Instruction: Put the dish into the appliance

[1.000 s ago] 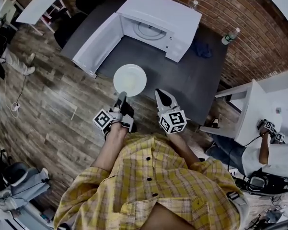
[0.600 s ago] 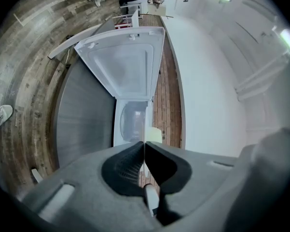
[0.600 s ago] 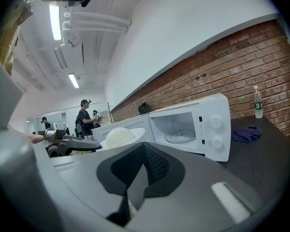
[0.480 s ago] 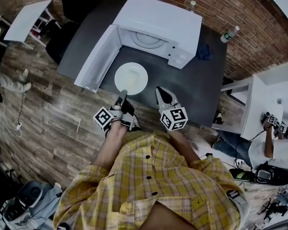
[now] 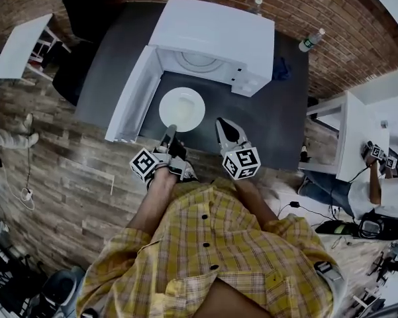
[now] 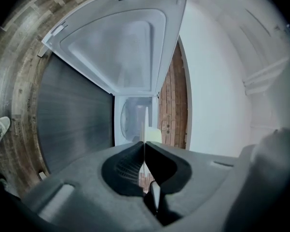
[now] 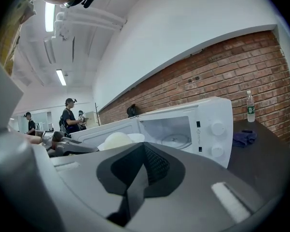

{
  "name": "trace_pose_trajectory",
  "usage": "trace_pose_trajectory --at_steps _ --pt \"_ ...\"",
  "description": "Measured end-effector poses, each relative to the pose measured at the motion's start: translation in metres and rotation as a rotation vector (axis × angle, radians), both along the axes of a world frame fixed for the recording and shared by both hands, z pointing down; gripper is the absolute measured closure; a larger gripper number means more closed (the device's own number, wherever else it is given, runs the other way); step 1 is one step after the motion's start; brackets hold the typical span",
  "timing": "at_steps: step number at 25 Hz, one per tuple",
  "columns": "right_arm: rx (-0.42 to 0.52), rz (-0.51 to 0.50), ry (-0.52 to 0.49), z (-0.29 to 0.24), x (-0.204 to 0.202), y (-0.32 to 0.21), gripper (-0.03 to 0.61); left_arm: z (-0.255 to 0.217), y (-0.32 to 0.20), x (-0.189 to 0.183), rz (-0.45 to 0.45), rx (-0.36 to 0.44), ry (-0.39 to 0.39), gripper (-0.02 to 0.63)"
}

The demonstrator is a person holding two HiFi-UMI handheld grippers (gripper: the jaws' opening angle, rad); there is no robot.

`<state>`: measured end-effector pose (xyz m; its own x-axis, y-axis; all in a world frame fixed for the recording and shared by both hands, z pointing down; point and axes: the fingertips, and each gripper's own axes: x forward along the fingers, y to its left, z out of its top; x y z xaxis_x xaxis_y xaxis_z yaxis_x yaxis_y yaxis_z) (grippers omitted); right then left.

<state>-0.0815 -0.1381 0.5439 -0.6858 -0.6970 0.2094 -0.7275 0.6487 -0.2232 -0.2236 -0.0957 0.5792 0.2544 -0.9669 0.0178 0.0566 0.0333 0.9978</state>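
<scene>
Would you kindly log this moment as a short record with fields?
dish: white plate, outside the microwave, in front of its open cavity
microwave: on the dark table, door swung open
left gripper: shut on the plate's near rim
right gripper: shut, holding nothing

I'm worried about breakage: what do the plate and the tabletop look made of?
Plate: white and smooth with a faint sheen and a thin rim, so probably glazed ceramic or melamine. The look can't settle which.
Tabletop: dark grey, matte and uniform with no grain, so likely laminate or painted board.
</scene>
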Motion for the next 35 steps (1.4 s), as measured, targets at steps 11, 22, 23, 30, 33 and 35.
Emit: trace_pose_trajectory --at_steps 11,22,23,30,33,35 --pt "-0.003 0.012 0.026 0.001 0.003 -0.010 0.577 0.014 -0.018 0.006 0.037 -0.039 -0.006 0.604" --pt "-0.001 -0.039 0.011 0.003 0.014 -0.028 0.576 0.022 -0.044 0.015 0.012 -0.049 -0.040 0.604" --pt "-0.001 -0.046 0.011 0.003 0.015 -0.030 0.576 0.023 -0.047 0.017 0.009 -0.051 -0.035 0.604" --pt "-0.003 -0.074 0.011 0.006 0.018 -0.040 0.575 0.039 -0.071 0.025 0.008 -0.078 -0.050 0.604" --pt "-0.012 -0.073 0.010 0.010 0.023 -0.045 0.575 0.043 -0.082 0.027 -0.001 -0.081 -0.063 0.604" --pt "-0.019 -0.070 0.005 0.010 0.026 -0.049 0.576 0.046 -0.090 0.029 0.002 -0.092 -0.081 0.604"
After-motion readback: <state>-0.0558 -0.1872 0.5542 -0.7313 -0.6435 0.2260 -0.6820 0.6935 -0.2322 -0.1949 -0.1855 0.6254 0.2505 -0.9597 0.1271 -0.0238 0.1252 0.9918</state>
